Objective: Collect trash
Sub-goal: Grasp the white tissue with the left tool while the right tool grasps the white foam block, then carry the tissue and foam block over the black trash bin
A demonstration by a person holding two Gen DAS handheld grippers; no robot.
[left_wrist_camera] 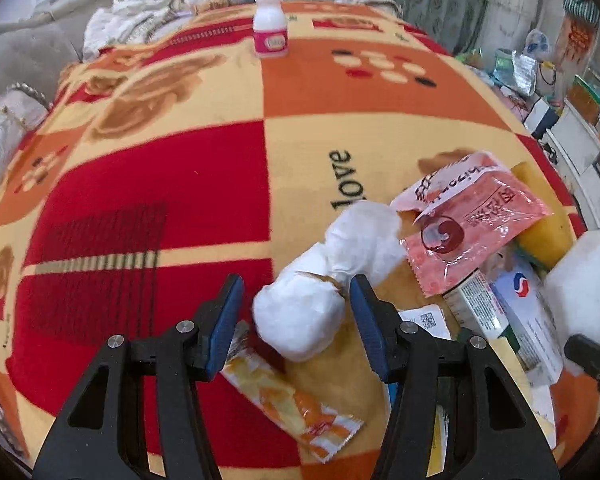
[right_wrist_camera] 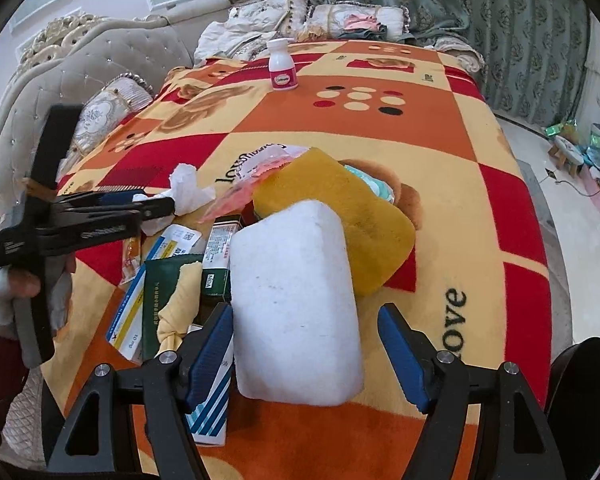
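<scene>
A pile of trash lies on a patterned blanket. My left gripper is open, its fingers on either side of a crumpled white tissue, which also shows in the right wrist view. A pink wrapper and an orange wrapper lie beside it. My right gripper is open around a white foam block; its left pad is close to the block. A yellow sponge lies behind the block. Small cartons lie to its left.
A white and pink bottle stands upright at the blanket's far end, also in the right wrist view. Cushions and a grey sofa lie along the left and back. Clutter sits on the floor at right.
</scene>
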